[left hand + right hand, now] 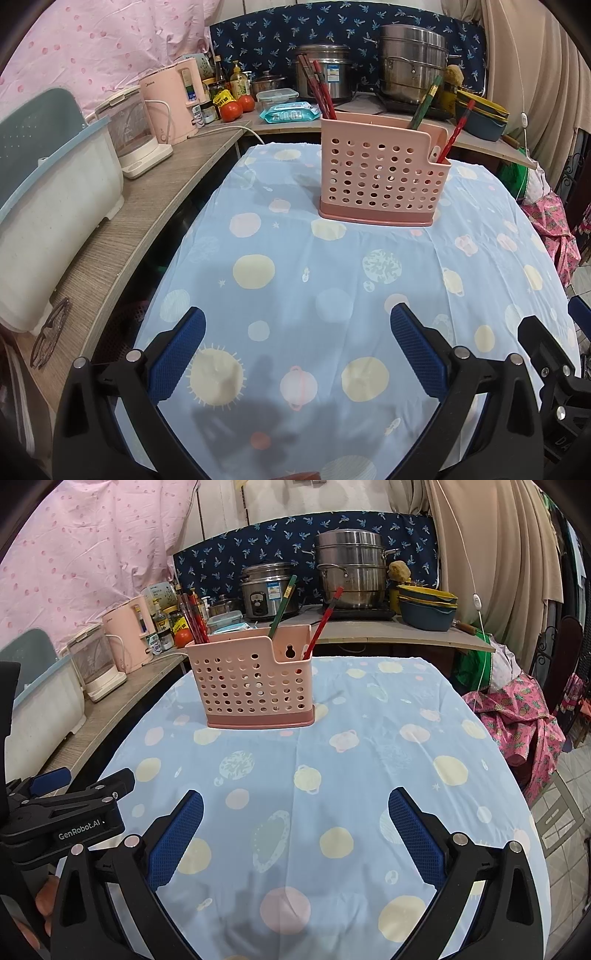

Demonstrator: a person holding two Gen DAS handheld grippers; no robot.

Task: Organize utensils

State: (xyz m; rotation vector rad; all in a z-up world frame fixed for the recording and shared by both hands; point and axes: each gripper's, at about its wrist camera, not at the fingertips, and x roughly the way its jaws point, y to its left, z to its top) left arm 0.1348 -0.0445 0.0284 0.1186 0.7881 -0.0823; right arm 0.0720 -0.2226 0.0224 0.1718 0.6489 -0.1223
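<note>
Nearby, both tongs, left and right, hang spread over the planet-print tablecloth fronting a cluttered counter.

Chopsticks in pink holder

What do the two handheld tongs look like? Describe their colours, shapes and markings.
Both are alike: the left tongs and right tongs have black, angular plastic frames with silver round rivets at the joints. Each finger carries a flat blue pad with a fine grid texture. In the right wrist view, the side of the left tongs bears white lettering, "GenRobot.AI". No cables or sleeves show.
</note>
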